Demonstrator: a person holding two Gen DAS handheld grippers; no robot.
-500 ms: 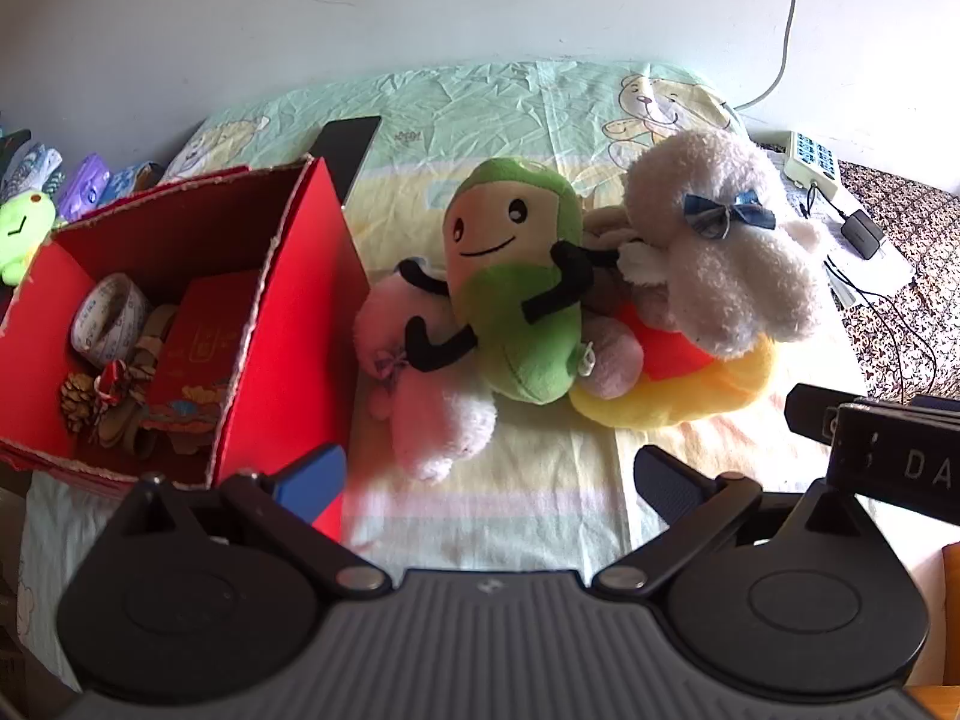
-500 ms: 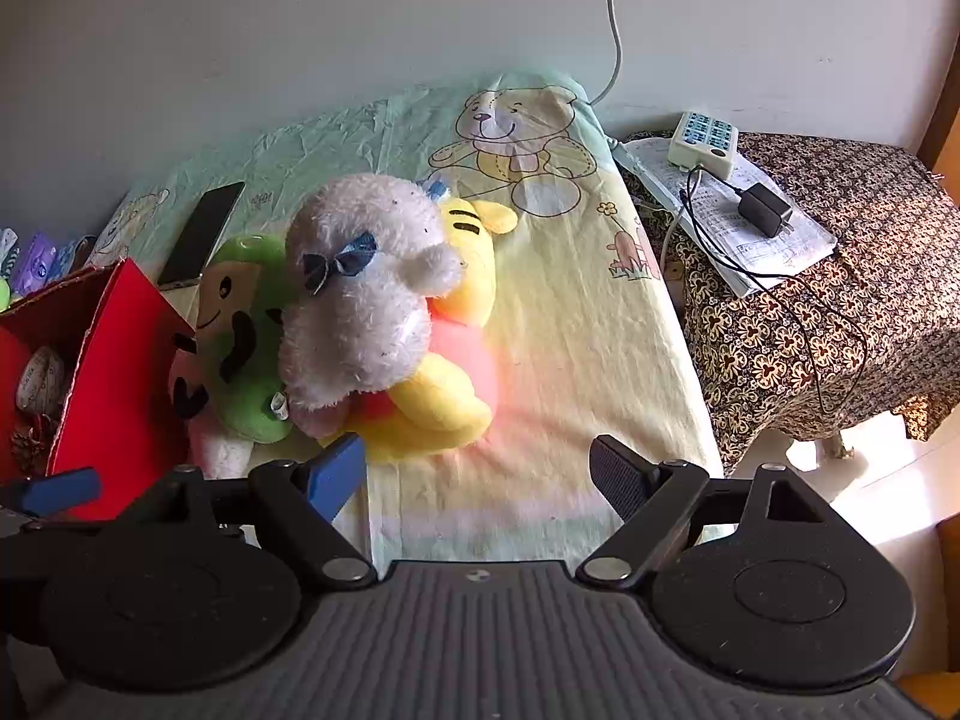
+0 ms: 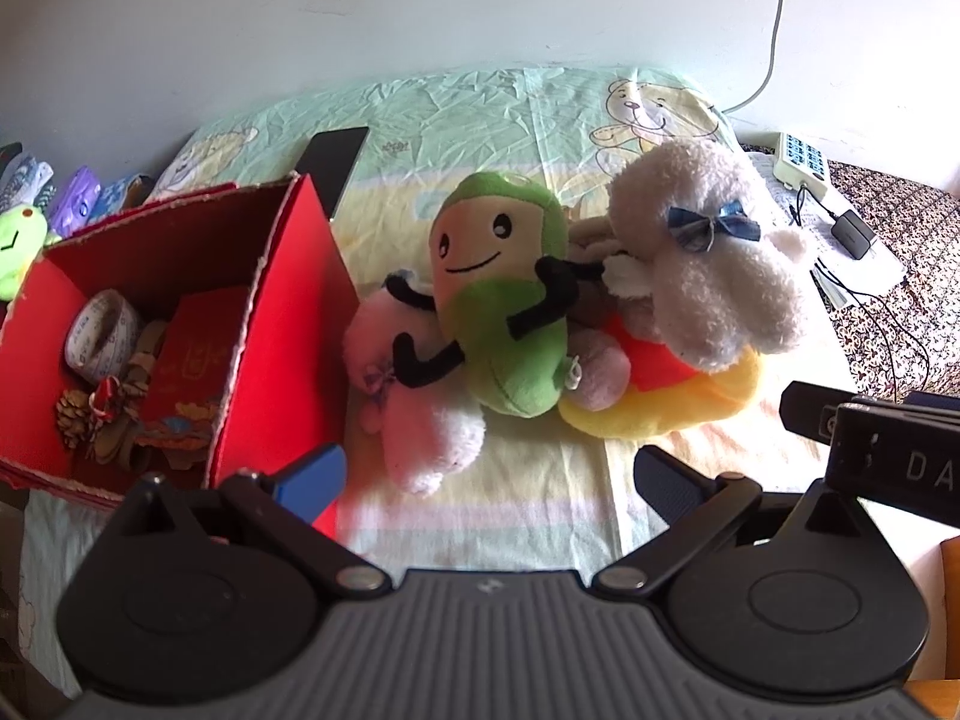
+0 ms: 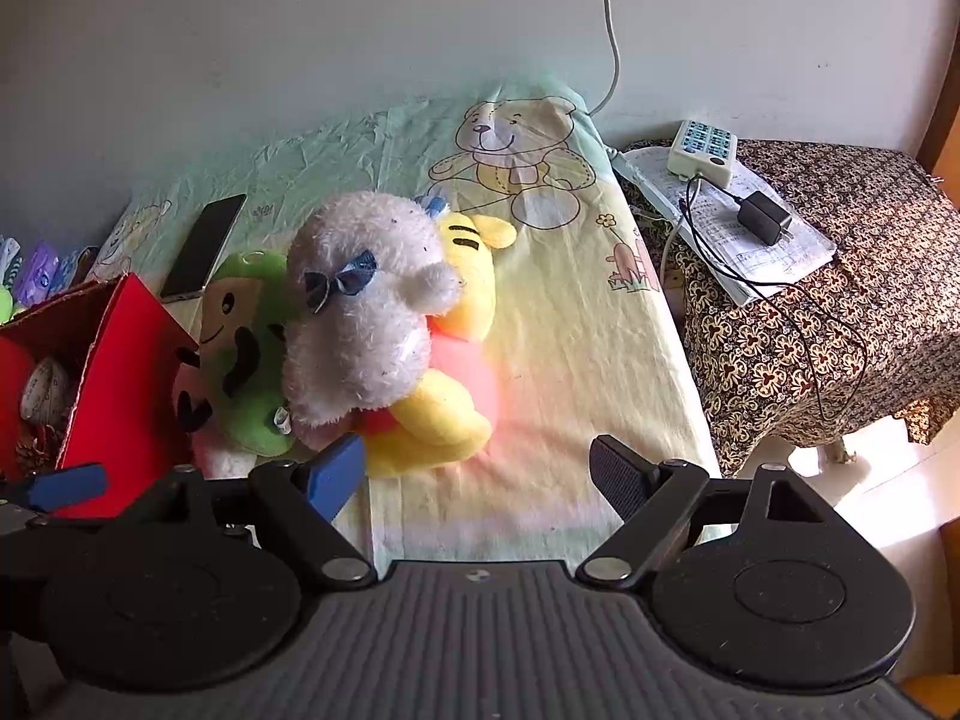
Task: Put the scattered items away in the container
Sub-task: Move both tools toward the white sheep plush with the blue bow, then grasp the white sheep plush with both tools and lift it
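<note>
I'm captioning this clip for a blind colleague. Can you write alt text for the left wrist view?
A pile of plush toys, a green smiling one in front of a white one with a blue bow, lies on a bear-print sheet beside an open red box holding small items. The left gripper hovers below with jaws open and empty.

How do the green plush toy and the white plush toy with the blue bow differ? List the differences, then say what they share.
The green plush toy is smooth with a stitched smiling face and thin black arms; the white plush toy is shaggy and wears a blue bow. The green one lies nearer the red box; the white one lies on the yellow toy. Both lie unboxed on the bed.
</note>
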